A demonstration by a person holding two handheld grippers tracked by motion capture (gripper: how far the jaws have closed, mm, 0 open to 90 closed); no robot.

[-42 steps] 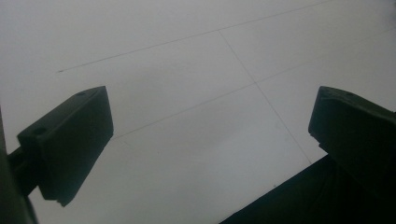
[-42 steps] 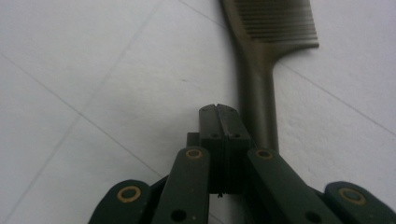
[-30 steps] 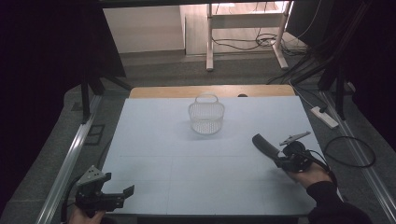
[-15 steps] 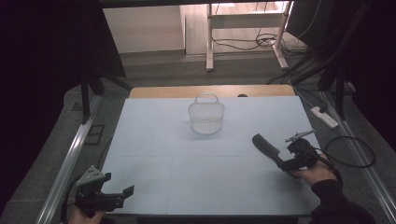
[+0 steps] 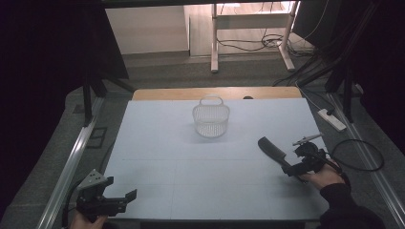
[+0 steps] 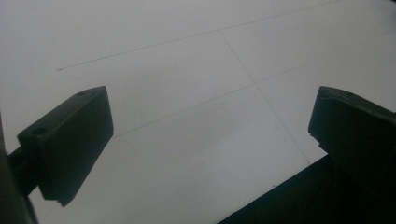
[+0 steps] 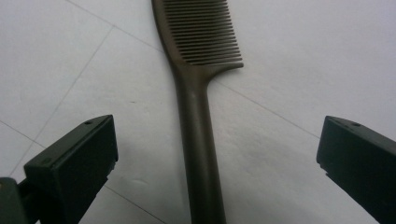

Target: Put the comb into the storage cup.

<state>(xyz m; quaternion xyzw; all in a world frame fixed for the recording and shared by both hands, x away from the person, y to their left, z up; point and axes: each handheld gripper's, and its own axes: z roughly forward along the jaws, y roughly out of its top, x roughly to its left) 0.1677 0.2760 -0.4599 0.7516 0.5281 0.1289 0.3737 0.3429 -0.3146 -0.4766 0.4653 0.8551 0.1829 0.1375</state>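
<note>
A dark brown comb lies flat on the pale bench near its right edge, well apart from the white wire basket standing toward the far middle. The right claw is spread wide with the comb's handle running up between its jaws, neither jaw touching it; that straddling looks like a line-up for gripping the handle, though nothing is held yet. The comb's long axis runs away from the right hand, toothed head pointing up-left toward the basket in the high view, handle end nearest the claw. The left claw sits wide open and empty over bare bench at the near left corner, seemingly parked clear.
</note>
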